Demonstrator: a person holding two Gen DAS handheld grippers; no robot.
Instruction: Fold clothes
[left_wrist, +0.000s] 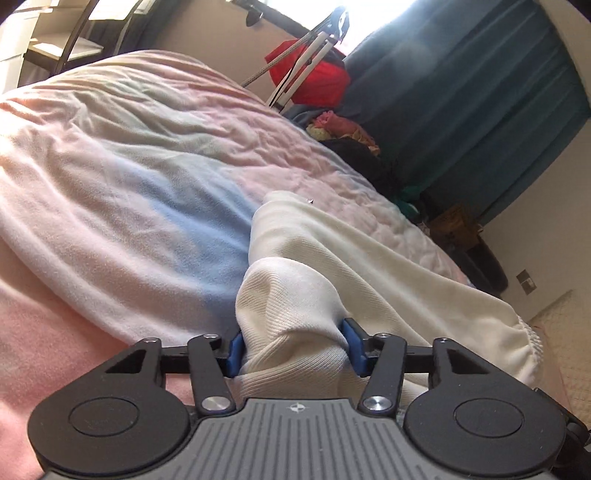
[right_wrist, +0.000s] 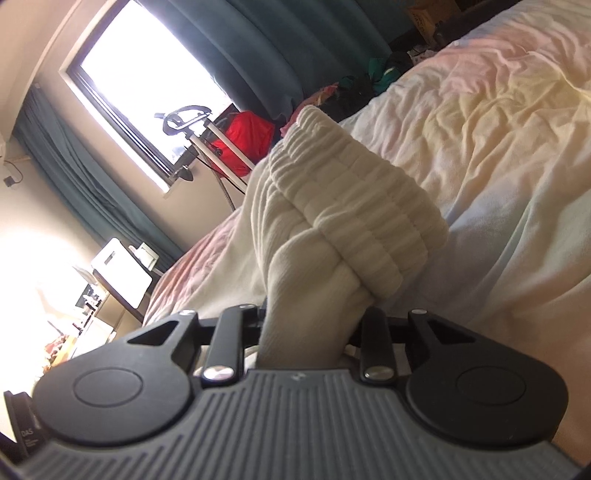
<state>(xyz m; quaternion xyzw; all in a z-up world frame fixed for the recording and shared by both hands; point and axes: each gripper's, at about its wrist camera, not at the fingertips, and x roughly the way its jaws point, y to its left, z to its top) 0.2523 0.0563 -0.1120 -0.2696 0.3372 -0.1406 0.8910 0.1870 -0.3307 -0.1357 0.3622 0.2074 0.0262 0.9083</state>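
Observation:
A cream-white knit garment lies on the bed, stretching away to the right toward its gathered waistband. My left gripper is shut on a bunched ribbed end of it, the blue pads pressing the cloth from both sides. In the right wrist view the same cream-white garment shows its thick ribbed elastic band, folded over and raised. My right gripper is shut on the cloth just below that band; the fingertips are hidden by fabric.
The bed is covered by a rumpled pastel pink, blue and yellow blanket. A red bag, a white stand and a pile of dark clothes sit beyond the bed, by teal curtains and a bright window. A desk stands at left.

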